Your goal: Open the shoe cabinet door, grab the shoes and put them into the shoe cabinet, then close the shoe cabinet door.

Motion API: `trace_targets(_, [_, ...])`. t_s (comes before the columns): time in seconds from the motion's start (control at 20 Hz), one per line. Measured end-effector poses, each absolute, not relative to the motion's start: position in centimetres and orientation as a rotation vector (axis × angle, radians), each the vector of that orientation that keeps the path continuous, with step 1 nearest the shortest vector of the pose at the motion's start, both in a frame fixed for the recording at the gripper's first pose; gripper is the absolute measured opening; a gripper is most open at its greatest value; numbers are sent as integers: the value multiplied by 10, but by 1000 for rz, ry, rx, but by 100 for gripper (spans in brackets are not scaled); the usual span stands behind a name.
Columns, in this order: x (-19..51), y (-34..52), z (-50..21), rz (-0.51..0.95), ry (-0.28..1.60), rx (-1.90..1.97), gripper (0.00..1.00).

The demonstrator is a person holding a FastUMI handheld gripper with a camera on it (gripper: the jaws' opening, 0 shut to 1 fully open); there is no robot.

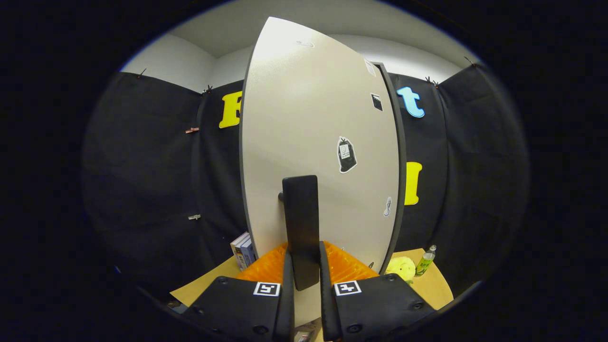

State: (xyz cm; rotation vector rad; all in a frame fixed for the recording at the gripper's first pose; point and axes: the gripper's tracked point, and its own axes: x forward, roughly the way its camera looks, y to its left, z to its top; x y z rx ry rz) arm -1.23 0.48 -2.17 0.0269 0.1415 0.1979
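Note:
The shoe cabinet door [313, 142], a pale panel with a dark edge and several small stickers, stands close in front of me. A flat black handle [301, 223] sticks out from its lower middle. My gripper [304, 266] is shut on that handle, one finger pressing each side of its lower end. The door's hinge side and the cabinet body are hidden behind the panel. The shoes are hidden from me here.
A wooden table top [430, 285] lies below the door. On it sit a yellow plush toy [401, 267] and a small green bottle [425, 261] to the right, and small boxes [243, 251] to the left. Black cloth walls surround the booth.

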Motion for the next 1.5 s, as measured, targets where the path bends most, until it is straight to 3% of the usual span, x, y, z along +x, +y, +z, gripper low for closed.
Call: trace_targets(1.5, [-84, -69, 1, 20, 67, -13, 25])
